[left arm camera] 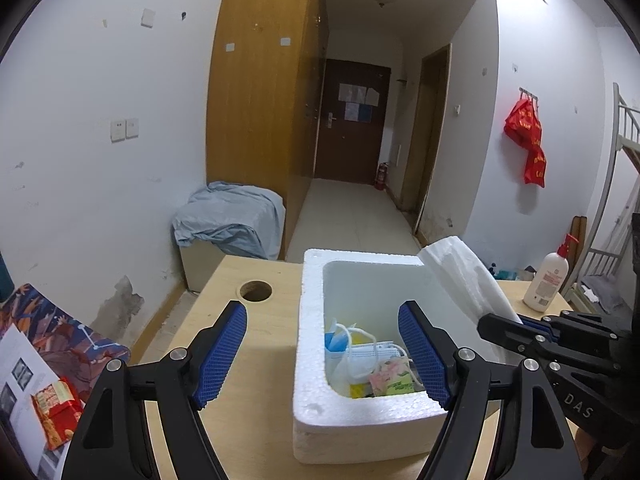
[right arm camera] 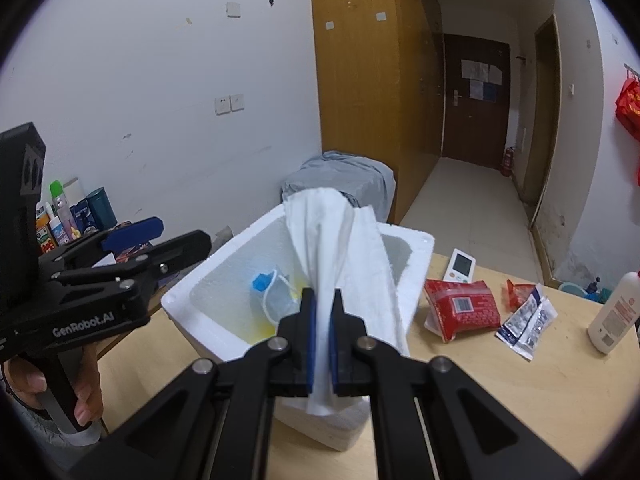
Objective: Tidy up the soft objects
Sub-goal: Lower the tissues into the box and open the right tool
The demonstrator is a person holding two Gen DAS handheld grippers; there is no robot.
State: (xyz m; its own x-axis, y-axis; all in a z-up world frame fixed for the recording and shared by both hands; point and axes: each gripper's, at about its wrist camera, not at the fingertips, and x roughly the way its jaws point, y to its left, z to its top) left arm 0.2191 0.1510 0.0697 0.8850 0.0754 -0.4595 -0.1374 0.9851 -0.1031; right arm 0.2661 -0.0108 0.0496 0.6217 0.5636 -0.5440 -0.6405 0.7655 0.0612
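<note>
Clamped between the right gripper (right arm camera: 322, 344) fingers at lower centre, the white tissue (right arm camera: 340, 248) hangs over the foam box (right arm camera: 416, 276) at mid-frame. Left gripper (left arm camera: 322, 354) fingers stand apart, empty. Released off-centre, the limp tissue could drape over the rim onto the desk (right arm camera: 500, 380).

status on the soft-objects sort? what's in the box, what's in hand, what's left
Done: face masks and a small packet already lie in the foam box. In hand: the right gripper is shut on a white tissue held over the box; the left gripper is open, empty. Left: release the tissue; red pack and clear wrapper remain on the table.
</note>
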